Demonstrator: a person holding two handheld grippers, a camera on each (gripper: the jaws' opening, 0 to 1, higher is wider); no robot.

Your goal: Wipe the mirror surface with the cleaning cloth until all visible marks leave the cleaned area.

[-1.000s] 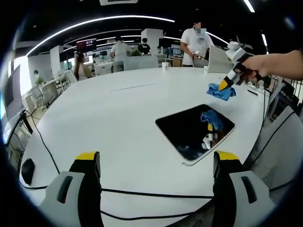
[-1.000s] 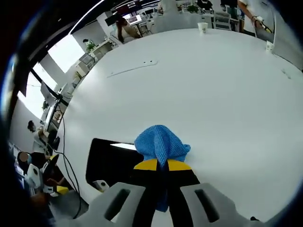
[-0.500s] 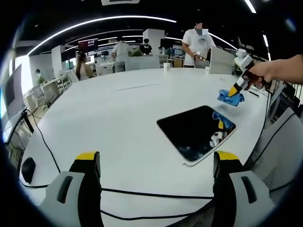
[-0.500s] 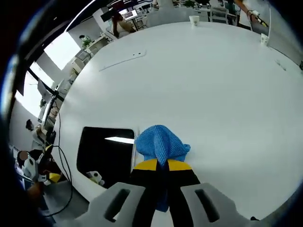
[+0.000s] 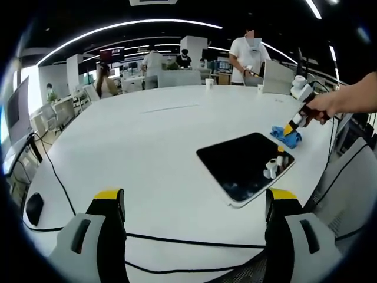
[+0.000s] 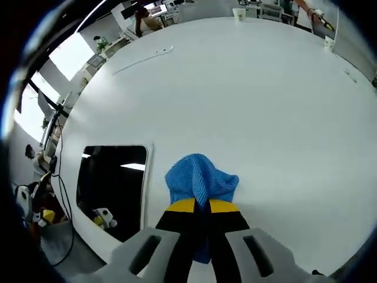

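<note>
Ahead of the open left claw (image 5: 191, 227), the mirror (image 5: 244, 165) lies flat on the surface (image 5: 135, 153). Right claw (image 6: 203, 206) grips the cloth (image 6: 200, 180); mirror (image 6: 112, 183) just left. Risk: wiping bare surface, missing marks.

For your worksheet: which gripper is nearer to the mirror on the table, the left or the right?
Right. The right gripper, shut on the blue cloth, sits just beside the mirror. The left gripper is open and farther back.
</note>
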